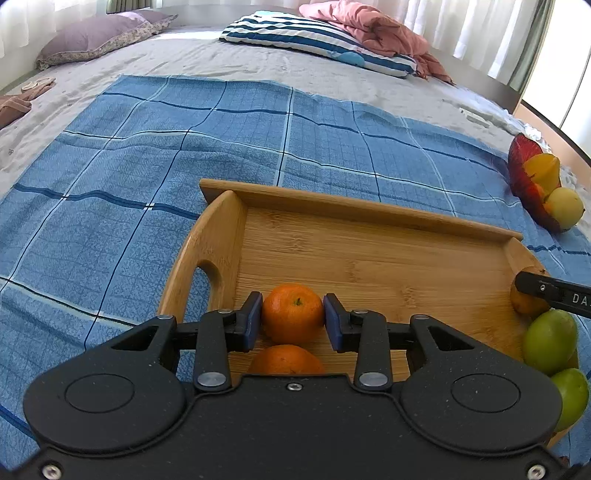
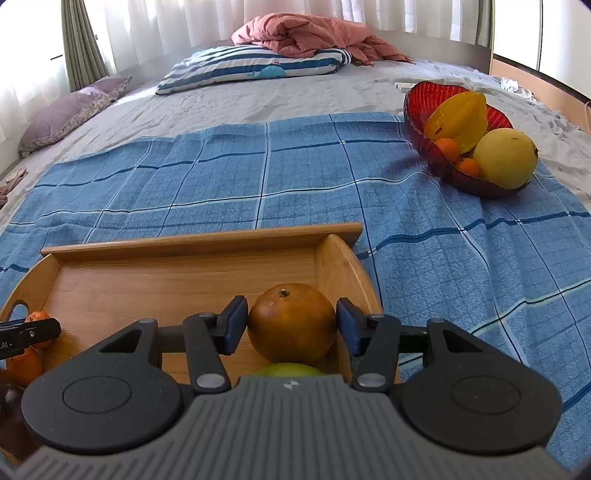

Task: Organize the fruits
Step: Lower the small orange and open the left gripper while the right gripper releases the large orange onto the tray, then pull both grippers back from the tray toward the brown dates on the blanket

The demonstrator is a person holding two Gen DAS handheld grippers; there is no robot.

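A wooden tray (image 1: 369, 254) lies on a blue checked cloth (image 1: 147, 177). My left gripper (image 1: 293, 319) is shut on a small orange mandarin (image 1: 293, 310) low over the tray's near left part, with a second mandarin (image 1: 286, 360) just below it. In the right wrist view, a larger brownish orange (image 2: 291, 332) rests near the tray's (image 2: 166, 280) right wall. My right gripper (image 2: 291, 325) brackets this orange, its blue pads (image 2: 347, 325) close beside it with a thin gap. A green fruit (image 2: 288, 369) peeks out under it.
A red glass bowl (image 2: 417, 110) at the far right holds a star fruit (image 2: 458, 118), a pale yellow round fruit (image 2: 504, 157) and small oranges. Two green fruits (image 1: 550, 341) lie at the tray's right end. Pillows (image 2: 251, 68) and a pink blanket (image 2: 314, 33) lie at the bed's far end.
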